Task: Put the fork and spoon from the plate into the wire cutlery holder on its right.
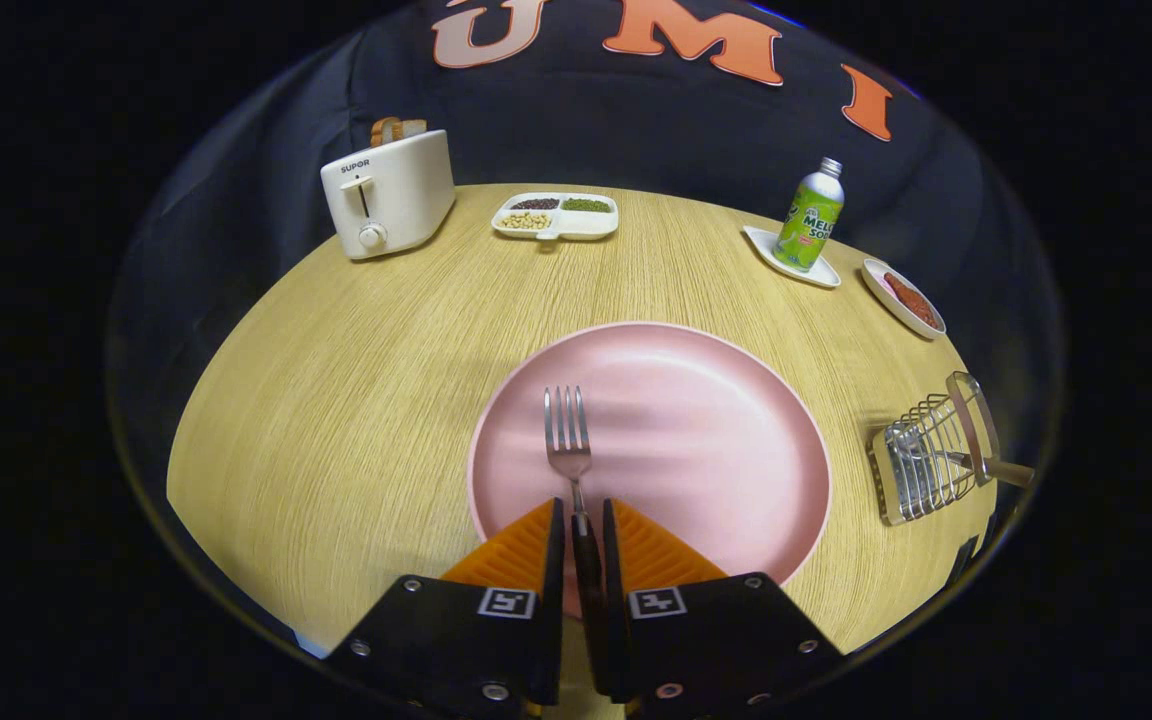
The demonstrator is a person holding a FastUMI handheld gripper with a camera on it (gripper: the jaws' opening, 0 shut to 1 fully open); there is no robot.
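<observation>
The gripper (582, 520) sits low over the near edge of the pink plate (716, 420), its jaws drawn in tight around the dark handle of the fork (568, 440). Both fingers (521, 545) press against that handle from left and right, so the fork is grasped. The fork's metal head points away from the gripper, its tines reaching toward the middle of the plate, just ahead of the fingertips. I cannot tell whether the head rests on the plate or hangs just above it.

The plate lies on a round, light wooden counter (336, 400). To the right of the plate, near the counter's right edge, stands the wire cutlery holder (926, 465), tilted by the lens, with a wooden handle on top. A utensil handle (996, 468) pokes out of it toward the right; what kind of utensil it is I cannot make out.

At the far left of the counter is a white toaster (391, 195) with bread slices (396, 128) in its slots. Far centre is a white divided dish (556, 215) with 3 kinds of beans or grains. Far right, a green soda bottle (811, 215) stands on a small white tray (794, 262), and just beside that lies a small oval dish (904, 298) of reddish food.
</observation>
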